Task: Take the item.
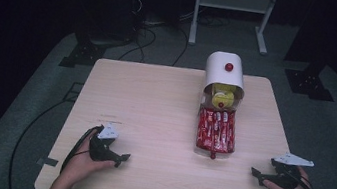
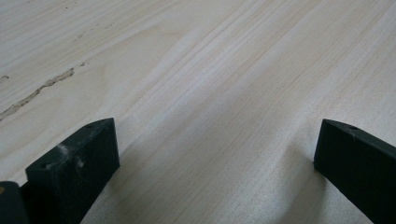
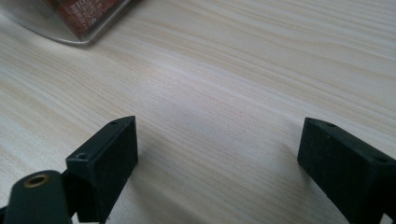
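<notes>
Both grippers rest on the table (image 1: 156,93) with jaws spread wide and empty, the left gripper (image 1: 119,158) and right gripper (image 1: 256,175) flanking the open bread box (image 1: 224,77), whose lowered lid holds red snack packets (image 1: 216,131). Nothing's begun; next, I'd guess, one reaches for them.

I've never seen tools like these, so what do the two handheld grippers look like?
Each gripper, left and right, is matte black with two blocky jaws bearing small screw holes, a pale grey three-cornered plate on top, and a black cable trailing back.
</notes>
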Demonstrator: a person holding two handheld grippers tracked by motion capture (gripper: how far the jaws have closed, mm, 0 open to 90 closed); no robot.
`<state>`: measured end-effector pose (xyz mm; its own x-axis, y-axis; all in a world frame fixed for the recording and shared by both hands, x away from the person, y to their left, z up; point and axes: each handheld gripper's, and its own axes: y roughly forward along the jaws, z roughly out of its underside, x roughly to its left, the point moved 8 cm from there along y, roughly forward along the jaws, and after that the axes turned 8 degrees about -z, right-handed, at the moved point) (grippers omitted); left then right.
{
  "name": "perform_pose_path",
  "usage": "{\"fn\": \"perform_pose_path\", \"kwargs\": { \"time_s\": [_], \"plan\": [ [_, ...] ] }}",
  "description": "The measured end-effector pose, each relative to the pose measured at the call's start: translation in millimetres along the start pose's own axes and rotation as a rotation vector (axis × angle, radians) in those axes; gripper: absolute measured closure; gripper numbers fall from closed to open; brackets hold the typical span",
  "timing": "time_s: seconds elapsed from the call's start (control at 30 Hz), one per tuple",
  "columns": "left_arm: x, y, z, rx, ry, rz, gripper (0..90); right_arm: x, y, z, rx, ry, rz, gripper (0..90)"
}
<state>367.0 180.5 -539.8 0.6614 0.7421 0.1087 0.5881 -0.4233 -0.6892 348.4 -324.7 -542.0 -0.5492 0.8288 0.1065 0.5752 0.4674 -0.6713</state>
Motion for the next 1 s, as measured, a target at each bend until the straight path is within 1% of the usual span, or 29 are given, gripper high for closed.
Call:
{"fn": "perform_pose_path", "kwargs": {
  "time_s": [0.23, 0.4, 0.7, 0.87, 1.0],
  "plan": [
    [-0.1, 0.0, -0.1, -0.001, -0.001, 0.000, 0.0, -0.6, -0.3, -0.1, -0.002, 0.005, 0.003, 12.2],
    [0.0, 0.1, -0.1, 0.000, -0.001, 0.000, 0.0, -2.3, -1.6, -0.4, -0.011, 0.013, 0.007, 15.6],
    [-0.1, 0.1, -0.1, 0.000, -0.002, 0.000, 0.0, -3.2, -2.9, -0.9, -0.014, -0.001, 0.015, 20.4],
    [-0.1, 0.1, -0.2, -0.001, -0.002, 0.000, 0.0, -2.2, -4.6, -3.4, -0.026, 0.003, 0.017, 20.8],
    [0.0, 0.1, -0.1, 0.000, -0.001, 0.000, 0.0, -1.9, -4.6, -3.8, -0.022, 0.001, 0.014, 20.8]
  ]
}}
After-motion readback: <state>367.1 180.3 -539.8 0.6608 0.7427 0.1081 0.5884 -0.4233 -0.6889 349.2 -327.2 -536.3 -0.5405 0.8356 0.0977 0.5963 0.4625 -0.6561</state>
